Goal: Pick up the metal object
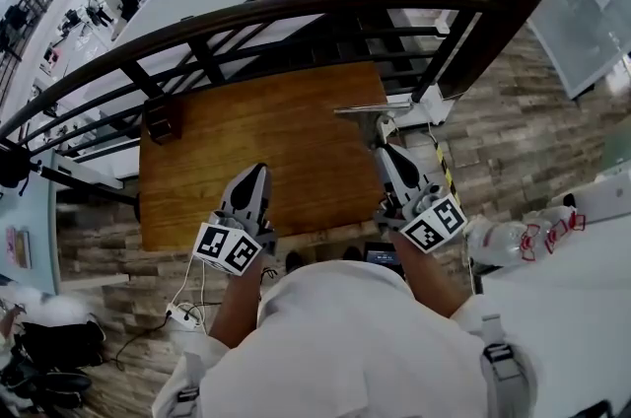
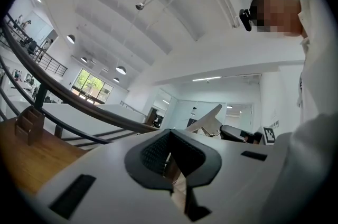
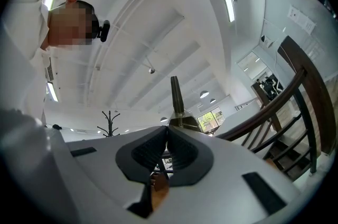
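A wooden table (image 1: 286, 125) lies below me. My right gripper (image 1: 384, 143) is raised over its right edge and shut on the metal object (image 1: 360, 109), a thin flat silvery piece that sticks out leftward from the fingertips. In the right gripper view the metal object (image 3: 175, 95) rises as a narrow blade from the closed tips. From the left gripper view the metal object (image 2: 209, 118) shows as a pale wedge off to the right. My left gripper (image 1: 258, 173) hovers over the table's near left part, shut with nothing in it.
A small dark wooden block (image 1: 163, 120) stands at the table's far left corner. A dark curved railing (image 1: 296, 7) runs behind the table. Plastic bottles (image 1: 513, 237) lie on a white surface at the right. A power strip (image 1: 182, 313) rests on the floor.
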Available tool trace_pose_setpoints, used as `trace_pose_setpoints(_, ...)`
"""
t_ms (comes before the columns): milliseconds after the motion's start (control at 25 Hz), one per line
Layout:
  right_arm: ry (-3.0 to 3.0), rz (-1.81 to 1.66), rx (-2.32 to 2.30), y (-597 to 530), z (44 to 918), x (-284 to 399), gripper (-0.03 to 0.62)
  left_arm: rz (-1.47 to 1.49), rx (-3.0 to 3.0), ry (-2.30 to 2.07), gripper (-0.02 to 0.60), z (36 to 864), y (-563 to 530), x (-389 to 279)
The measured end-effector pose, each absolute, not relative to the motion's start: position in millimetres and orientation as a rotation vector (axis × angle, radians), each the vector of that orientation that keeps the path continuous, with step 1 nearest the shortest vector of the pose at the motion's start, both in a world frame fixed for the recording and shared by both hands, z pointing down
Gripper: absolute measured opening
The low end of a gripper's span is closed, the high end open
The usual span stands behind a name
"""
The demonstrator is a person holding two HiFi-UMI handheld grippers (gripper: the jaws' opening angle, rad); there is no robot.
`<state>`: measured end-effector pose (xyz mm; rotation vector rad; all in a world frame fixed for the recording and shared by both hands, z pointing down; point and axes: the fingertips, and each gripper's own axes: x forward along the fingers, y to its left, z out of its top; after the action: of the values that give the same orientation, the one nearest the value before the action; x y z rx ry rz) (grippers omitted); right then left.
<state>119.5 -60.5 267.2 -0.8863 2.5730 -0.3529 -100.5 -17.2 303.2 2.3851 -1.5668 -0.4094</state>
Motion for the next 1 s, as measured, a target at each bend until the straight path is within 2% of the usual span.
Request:
trace_pose_setpoints(520, 2.623, -0.373, -0.854, -62.1, 278.5, 113.0, 0.026, -0.521, 2.203, -1.517, 0.011, 337.7, -13.2, -110.9)
trace_pose_setpoints(1000, 2.617, -0.378, -0.816, -71.3, 280.2, 105.2, 0.026, -0.474, 2.216, -1.545, 0.011, 331.4, -22.0, -113.0)
